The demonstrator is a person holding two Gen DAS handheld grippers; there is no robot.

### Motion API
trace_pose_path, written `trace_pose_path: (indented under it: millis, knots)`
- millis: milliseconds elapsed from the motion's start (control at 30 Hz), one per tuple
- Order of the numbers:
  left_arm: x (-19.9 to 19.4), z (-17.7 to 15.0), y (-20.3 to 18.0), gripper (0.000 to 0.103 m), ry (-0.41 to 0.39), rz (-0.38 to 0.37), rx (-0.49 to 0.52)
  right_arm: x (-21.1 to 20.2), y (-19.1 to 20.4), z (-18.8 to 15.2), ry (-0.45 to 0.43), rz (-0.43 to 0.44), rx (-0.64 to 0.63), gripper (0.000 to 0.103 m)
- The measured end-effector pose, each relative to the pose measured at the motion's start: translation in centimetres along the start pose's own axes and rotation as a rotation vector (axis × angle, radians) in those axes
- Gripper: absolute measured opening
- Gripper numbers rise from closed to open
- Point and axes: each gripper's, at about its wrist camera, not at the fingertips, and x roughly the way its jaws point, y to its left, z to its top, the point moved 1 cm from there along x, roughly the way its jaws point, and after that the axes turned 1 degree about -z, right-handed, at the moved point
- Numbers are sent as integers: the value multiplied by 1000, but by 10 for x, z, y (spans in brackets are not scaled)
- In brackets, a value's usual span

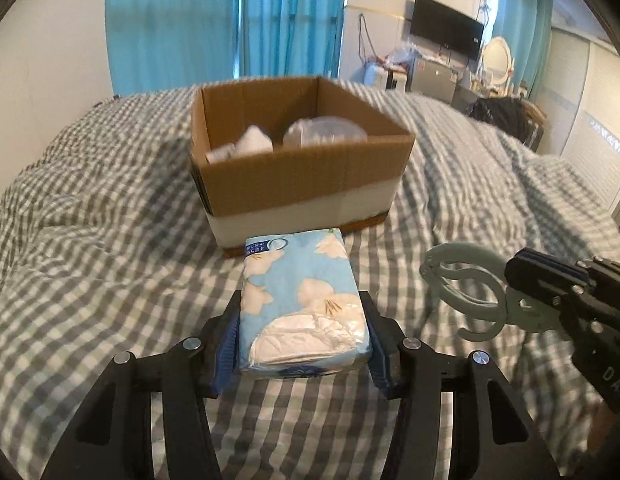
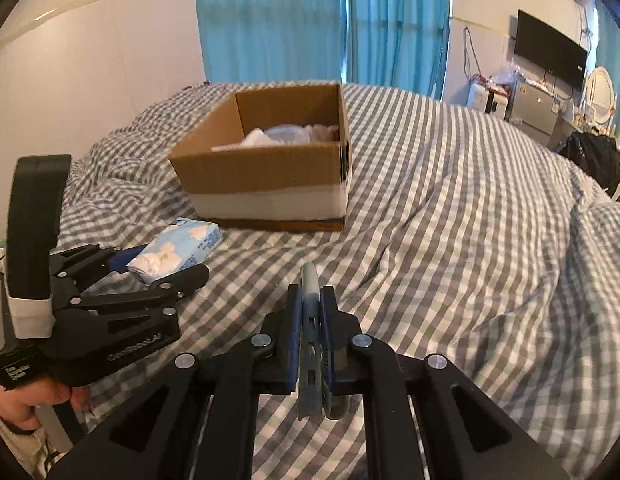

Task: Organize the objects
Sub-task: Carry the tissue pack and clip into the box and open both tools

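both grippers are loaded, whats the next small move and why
Probably carry the left gripper forward over the cardboard box rim: it is shut on the tissue pack, and the open box sits just ahead on the bed.

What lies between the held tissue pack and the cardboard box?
Only bare checked bedding, in both wrist views; tissue pack in left gripper ends near cardboard box.
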Motion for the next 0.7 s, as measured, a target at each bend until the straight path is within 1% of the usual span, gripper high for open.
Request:
trace_pose_path:
  millis: [200,367,500,633,700]
  knots:
    - [-34,28,-1,55,-84,-4,11,-27,8,18,-70,-19,-37,9]
    - [-50,55,4,55,-126,-22,-11,-43,13,41,-131,-20,-68,9]
    - [-56,78,8,55,-161,-15,-9,-56,16,74,-187,-10,-94,9]
    - [-53,107,11,55,-195,-5,-12,-57,18,103,-228,-4,-117,9]
    - [-49,122,13,55,-207,-1,-13,-55,16,119,-243,18,-115,9]
